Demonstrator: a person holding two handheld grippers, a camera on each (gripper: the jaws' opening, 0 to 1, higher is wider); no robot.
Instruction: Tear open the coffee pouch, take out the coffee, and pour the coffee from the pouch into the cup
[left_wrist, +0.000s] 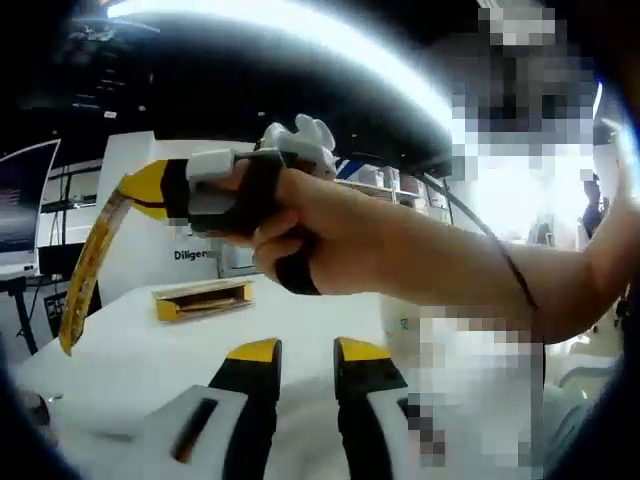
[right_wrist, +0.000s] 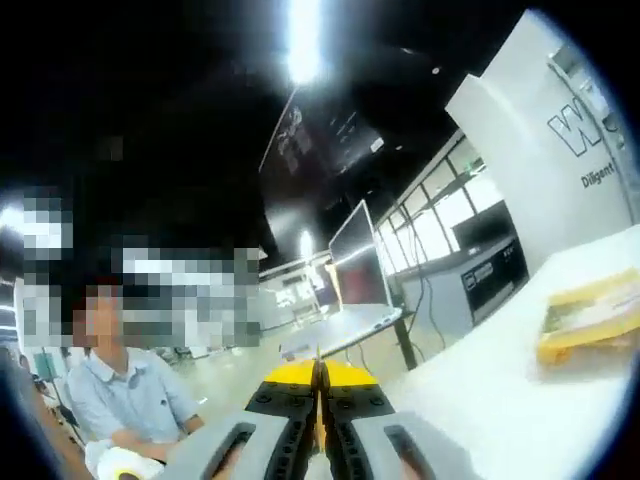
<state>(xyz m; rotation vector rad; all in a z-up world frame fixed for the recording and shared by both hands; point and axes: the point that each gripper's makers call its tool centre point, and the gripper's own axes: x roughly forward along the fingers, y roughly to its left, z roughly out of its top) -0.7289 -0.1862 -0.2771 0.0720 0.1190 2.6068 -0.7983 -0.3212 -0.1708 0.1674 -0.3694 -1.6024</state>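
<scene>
A long, thin yellow coffee pouch hangs over the white table. Its top end is pinched in my right gripper, which a hand holds up across the middle of the left gripper view. In the right gripper view my right gripper has its yellow-tipped jaws pressed together, with a thin yellow edge of the pouch between them. My left gripper stands open low over the table, below the hand, with nothing between its fingers.
An open yellow box lies on the table further back. Behind it stands a white panel with lettering. A dark monitor is at the left edge. A person in a light shirt sits beyond the table.
</scene>
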